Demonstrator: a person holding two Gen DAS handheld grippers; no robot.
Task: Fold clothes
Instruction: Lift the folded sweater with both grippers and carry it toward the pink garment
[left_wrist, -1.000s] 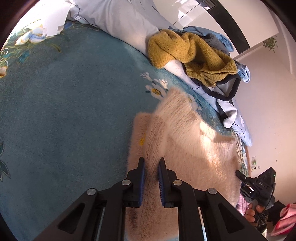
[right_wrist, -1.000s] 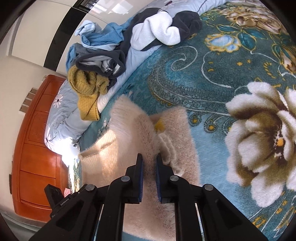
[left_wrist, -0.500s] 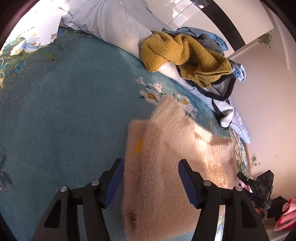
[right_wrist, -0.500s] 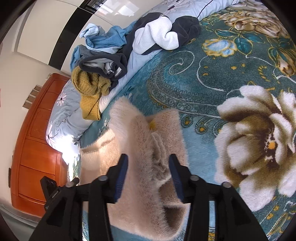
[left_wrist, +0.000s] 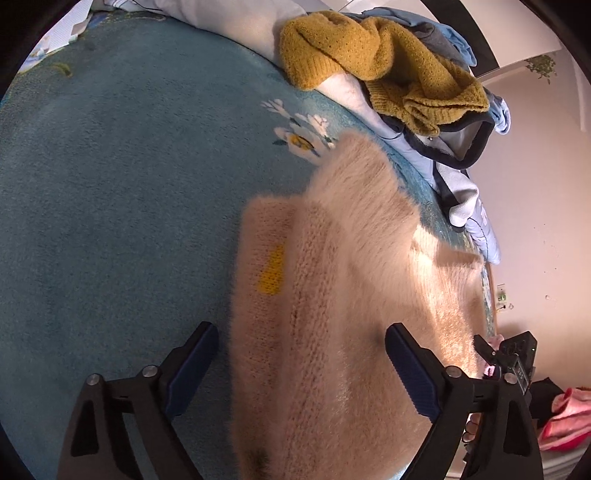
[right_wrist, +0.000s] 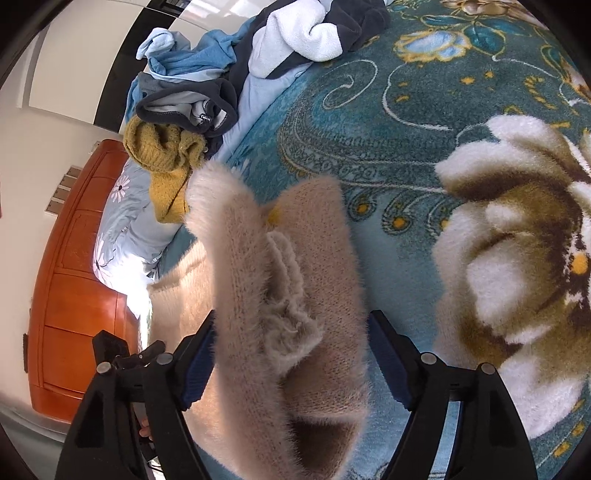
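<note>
Both tongs are spread wide with nothing pinched: the left tongs (left_wrist: 301, 363) and the right tongs (right_wrist: 291, 356) each straddle the fuzzy beige sweater (left_wrist: 332, 295), which lies partly folded on the teal flowered blanket (left_wrist: 110, 184). A small yellow patch (left_wrist: 271, 275) shows on the folded panel. Beyond the sweater sits a heap with a mustard knit (left_wrist: 376, 62), pale blue clothes (right_wrist: 192, 62) and a dark-trimmed fleece (right_wrist: 306, 33).

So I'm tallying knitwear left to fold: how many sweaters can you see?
2: a fuzzy beige sweater spread on the teal floral blanket, between both open grippers, and a mustard knit sweater on the clothes pile. That pile may hide more.
</note>
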